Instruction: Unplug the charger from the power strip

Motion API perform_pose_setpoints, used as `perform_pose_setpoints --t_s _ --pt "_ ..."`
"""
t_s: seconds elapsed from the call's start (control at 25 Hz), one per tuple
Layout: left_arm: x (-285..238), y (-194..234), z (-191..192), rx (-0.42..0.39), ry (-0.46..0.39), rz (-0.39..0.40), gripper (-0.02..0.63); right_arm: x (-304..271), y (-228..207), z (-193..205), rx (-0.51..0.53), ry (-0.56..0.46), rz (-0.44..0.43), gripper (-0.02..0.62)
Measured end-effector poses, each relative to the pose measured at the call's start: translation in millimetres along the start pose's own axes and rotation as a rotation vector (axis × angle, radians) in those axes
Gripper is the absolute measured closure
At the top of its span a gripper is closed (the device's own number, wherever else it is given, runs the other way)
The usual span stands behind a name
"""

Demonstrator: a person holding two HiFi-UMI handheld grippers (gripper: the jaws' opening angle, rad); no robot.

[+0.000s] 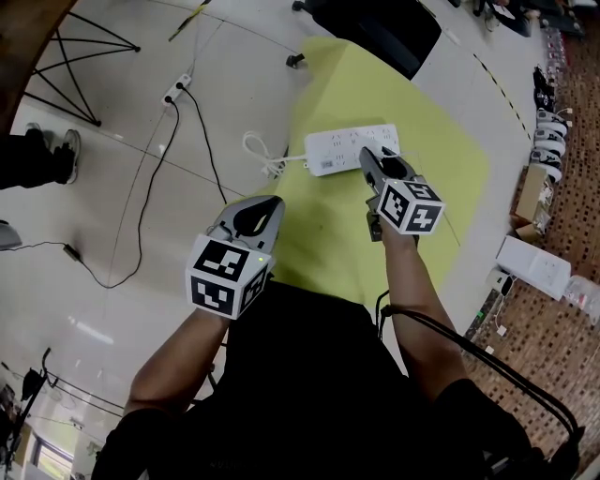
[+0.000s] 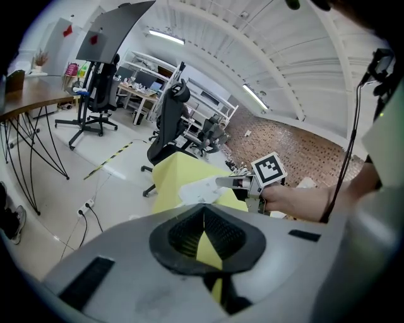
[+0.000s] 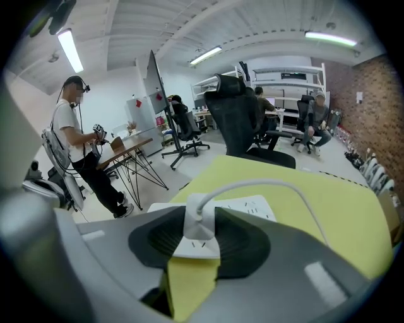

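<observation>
A white power strip (image 1: 337,150) lies on the yellow table (image 1: 319,234), its coiled white cord (image 1: 262,150) at its left end. My right gripper (image 1: 367,157) reaches down onto the strip's right part. In the right gripper view a white charger (image 3: 197,217) stands plugged into the strip (image 3: 252,205), and its white cable (image 3: 265,185) arcs off to the right. The black pads (image 3: 237,243) press on both sides of the charger. My left gripper (image 1: 267,208) hovers over the table's near left edge with its jaws together, holding nothing. In the left gripper view the strip (image 2: 201,189) and the right gripper (image 2: 230,183) lie ahead.
On the floor at the left lie another power strip (image 1: 178,89) with a black cable (image 1: 145,206) and a person's shoes (image 1: 56,155). A black office chair (image 1: 375,28) stands beyond the table. White boxes (image 1: 532,265) sit on the right. A person (image 3: 79,145) stands at the left.
</observation>
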State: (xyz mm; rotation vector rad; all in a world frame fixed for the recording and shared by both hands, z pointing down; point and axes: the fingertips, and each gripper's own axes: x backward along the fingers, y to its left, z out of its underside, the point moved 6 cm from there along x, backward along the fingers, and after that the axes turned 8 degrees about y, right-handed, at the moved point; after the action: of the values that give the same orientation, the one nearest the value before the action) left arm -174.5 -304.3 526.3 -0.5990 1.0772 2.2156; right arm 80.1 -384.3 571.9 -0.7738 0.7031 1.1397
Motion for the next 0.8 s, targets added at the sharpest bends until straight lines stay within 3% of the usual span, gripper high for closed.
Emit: perform_pose_setpoints --t_s 0.36,0.8 --pt "5.4 -6.1 -1.3 -0.012 -0.014 -0.001 0.598 20.5 -5.8 -3.1 0.001 -0.028 0.021 0.457" --pt "2.2 -18.3 12.8 -0.032 0.000 0.003 0.598 57.9 -4.1 36.2 -0.047 -0.030 -0.002 0.459"
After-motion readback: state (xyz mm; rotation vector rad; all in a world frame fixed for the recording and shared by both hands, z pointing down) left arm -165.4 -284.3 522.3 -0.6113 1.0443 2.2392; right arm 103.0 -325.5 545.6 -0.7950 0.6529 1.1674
